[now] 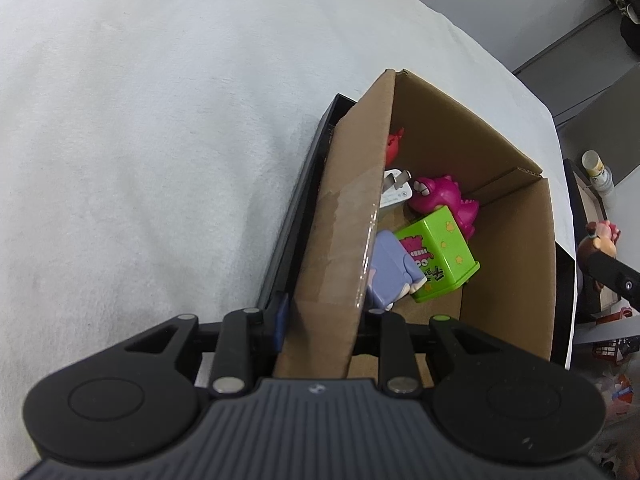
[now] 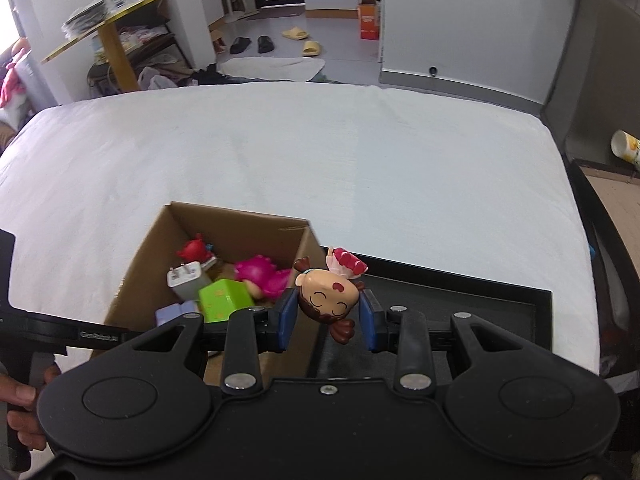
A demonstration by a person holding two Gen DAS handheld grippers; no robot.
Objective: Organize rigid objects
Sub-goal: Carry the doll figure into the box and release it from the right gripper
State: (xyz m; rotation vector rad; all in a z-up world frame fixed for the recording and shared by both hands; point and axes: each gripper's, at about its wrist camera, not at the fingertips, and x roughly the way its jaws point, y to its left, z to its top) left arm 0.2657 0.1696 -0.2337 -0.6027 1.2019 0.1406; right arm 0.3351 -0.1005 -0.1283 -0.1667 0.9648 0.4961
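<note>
An open cardboard box [image 1: 508,216] [image 2: 256,229] stands on the white cloth. Inside lie a pink dinosaur toy [image 1: 444,200] [image 2: 262,274], a green cube toy [image 1: 440,252] [image 2: 222,298], a white charger plug [image 1: 394,192] [image 2: 186,278], a red figure [image 1: 394,142] [image 2: 196,250] and a lilac piece [image 1: 390,272] [image 2: 172,314]. My left gripper [image 1: 320,320] is shut on the box's near wall [image 1: 344,216]. My right gripper [image 2: 329,316] is shut on a doll figure [image 2: 326,292] with a big head and red skirt, held just right of the box. That doll also shows in the left wrist view [image 1: 600,240].
A black tray [image 2: 460,308] [image 1: 296,216] lies under and right of the box. The white cloth [image 2: 320,160] covers the table; its far and right edges drop to the floor. A bottle [image 1: 596,168] and a cup [image 2: 626,145] lie beyond the right edge. A person's hand [image 2: 20,404] holds the left tool.
</note>
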